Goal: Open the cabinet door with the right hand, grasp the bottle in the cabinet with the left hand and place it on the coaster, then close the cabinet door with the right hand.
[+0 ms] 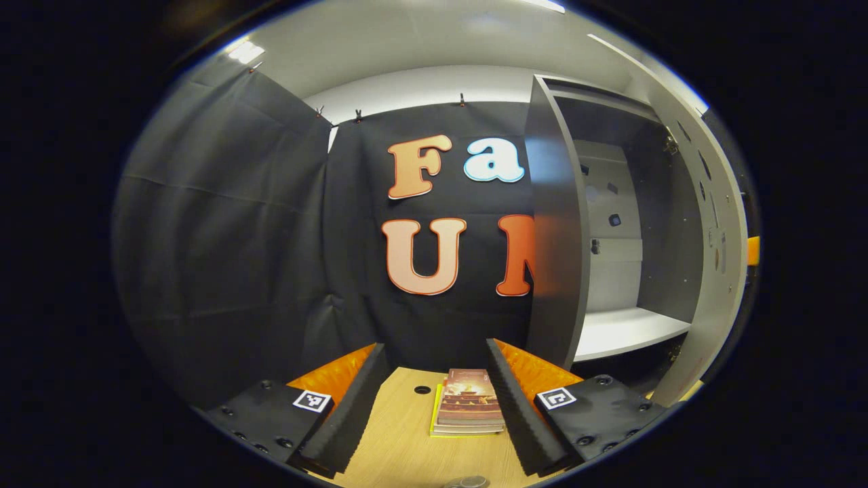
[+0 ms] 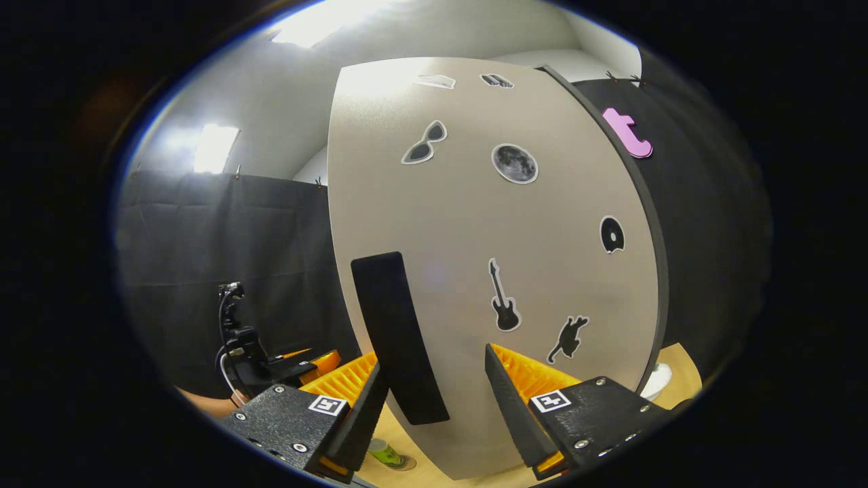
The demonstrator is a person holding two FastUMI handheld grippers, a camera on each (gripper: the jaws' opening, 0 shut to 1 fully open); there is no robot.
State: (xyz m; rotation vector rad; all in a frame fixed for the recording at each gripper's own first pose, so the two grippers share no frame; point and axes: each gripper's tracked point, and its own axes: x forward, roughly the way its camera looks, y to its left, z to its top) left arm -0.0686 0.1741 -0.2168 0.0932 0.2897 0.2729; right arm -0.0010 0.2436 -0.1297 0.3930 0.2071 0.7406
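the jaws of the right gripper (image 2: pixel 434 359) stood wide apart with the black handle (image 2: pixel 397 339) of the cabinet door (image 2: pixel 475 224) between them, close to one finger and not pinched by both. the jaws of the left gripper (image 1: pixel 434 344) were wide too and held nothing, low over the surface (image 1: pixel 400 434).

low in the right gripper view, a small green bottle (image 2: pixel 386 453) appeared to stand on a round coaster (image 2: pixel 405 464), just beside the door's lower edge. in the left gripper view the cabinet shelf (image 1: pixel 624 332) lay bare, so closing the door looked like the step left.

the main risk was the door's swing. with the bottle so near its lower edge, a careless push might brush it and tip it off the coaster. the loose hold on the handle was another. pressing with one finger could let the gripper slide down or off the handle, and the door might stop short of shut. a hard shove could slam it and shake the surface.

the surface was pale wood, with a short stack of books (image 1: pixel 468 403) and a small round hole (image 1: pixel 422 390) near them. black cloth walled the booth under a white ceiling with bright lights. the door's face carried small stickers, a guitar (image 2: pixel 503 298) among them.
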